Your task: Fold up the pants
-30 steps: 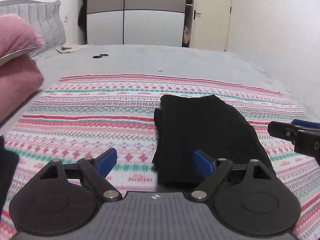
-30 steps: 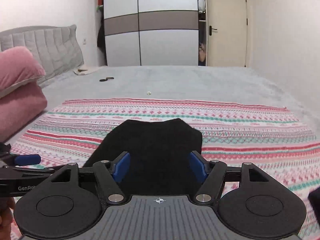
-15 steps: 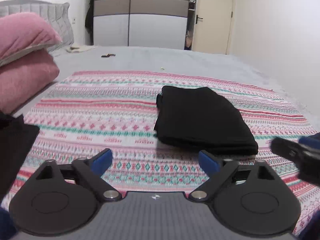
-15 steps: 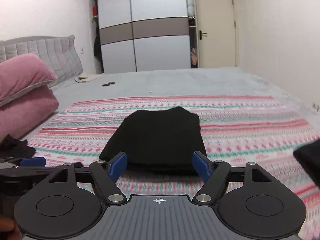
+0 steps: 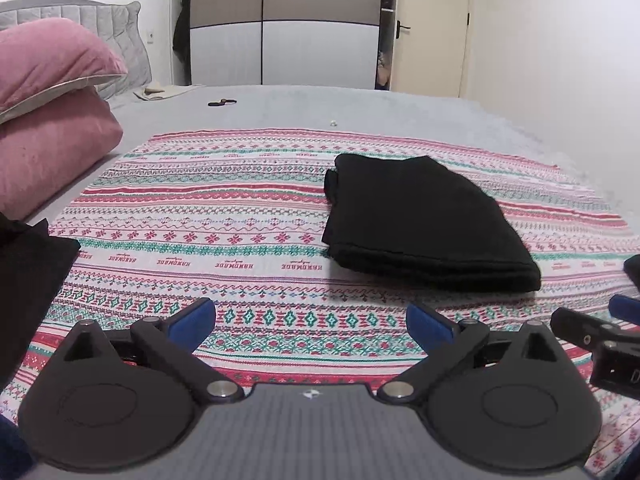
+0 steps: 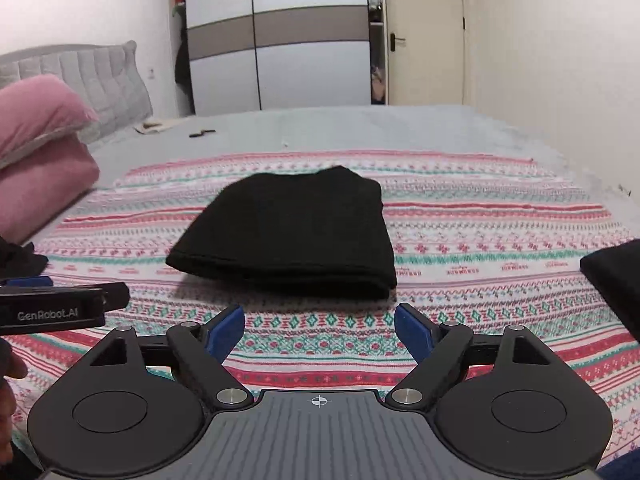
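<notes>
The black pants (image 5: 424, 220) lie folded into a compact rectangle on the patterned red, white and green cloth (image 5: 224, 216); they also show in the right wrist view (image 6: 292, 228). My left gripper (image 5: 312, 320) is open and empty, hovering over the cloth short of the pants and to their left. My right gripper (image 6: 318, 330) is open and empty, just in front of the pants' near edge. The right gripper shows at the right edge of the left wrist view (image 5: 600, 332). The left gripper shows at the left edge of the right wrist view (image 6: 56, 304).
Pink pillows (image 5: 48, 120) are stacked at the left by the grey headboard. Other black garments lie at the left edge (image 5: 28, 280) and at the right edge (image 6: 616, 276). Small items (image 5: 222, 102) lie on the grey bed beyond the cloth. A wardrobe and door stand behind.
Both grippers have pulled back from the folded pants and risen. The pants now lie clear of both grippers, further ahead in both views.
</notes>
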### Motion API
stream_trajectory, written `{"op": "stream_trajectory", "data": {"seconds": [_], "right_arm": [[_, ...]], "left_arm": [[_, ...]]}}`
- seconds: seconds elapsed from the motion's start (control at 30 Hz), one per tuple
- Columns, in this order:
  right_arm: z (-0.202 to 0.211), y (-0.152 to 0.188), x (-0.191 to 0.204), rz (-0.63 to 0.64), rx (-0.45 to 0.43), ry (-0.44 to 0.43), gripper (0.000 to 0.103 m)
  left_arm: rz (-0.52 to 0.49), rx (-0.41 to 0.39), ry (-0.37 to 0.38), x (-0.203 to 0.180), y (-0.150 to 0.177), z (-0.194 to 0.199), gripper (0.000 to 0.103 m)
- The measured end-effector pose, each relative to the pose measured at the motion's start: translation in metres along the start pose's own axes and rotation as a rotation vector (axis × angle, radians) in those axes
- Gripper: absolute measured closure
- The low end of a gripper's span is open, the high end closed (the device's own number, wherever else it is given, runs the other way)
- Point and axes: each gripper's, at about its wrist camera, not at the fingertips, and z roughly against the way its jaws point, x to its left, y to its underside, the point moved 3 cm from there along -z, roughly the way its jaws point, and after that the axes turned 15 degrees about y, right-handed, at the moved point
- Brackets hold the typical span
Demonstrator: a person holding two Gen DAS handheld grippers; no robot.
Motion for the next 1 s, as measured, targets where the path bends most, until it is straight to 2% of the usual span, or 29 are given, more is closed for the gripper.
{"op": "stream_trajectory", "data": {"seconds": [0.03,0.1,0.27,0.43,0.53,0.87,1.0], "right_arm": [[0.000,0.001,0.000,0.007,0.000,0.003,0.018],[0.001,0.002,0.001,0.024,-0.013,0.014,0.010],[0.000,0.004,0.001,0.036,-0.004,0.018,0.009],[-0.003,0.005,0.001,0.046,0.009,0.034,0.009],[-0.004,0.006,0.000,0.043,0.006,0.046,0.003],[-0.012,0.008,-0.006,-0.004,0.057,0.067,0.001],[-0.015,0.009,-0.008,-0.006,0.066,0.101,0.000]], "left_arm": [[0.000,0.004,-0.001,0.001,0.000,0.000,0.000],[-0.010,0.010,-0.009,0.001,0.001,-0.002,0.000],[-0.045,0.012,-0.008,-0.004,0.003,0.001,0.000],[-0.044,0.024,-0.011,-0.003,0.004,0.000,0.000],[-0.039,0.023,-0.026,-0.002,0.004,0.000,0.000],[-0.012,0.033,-0.036,0.002,0.004,-0.001,0.000],[-0.019,0.047,-0.023,0.001,0.005,-0.004,0.000]]}}
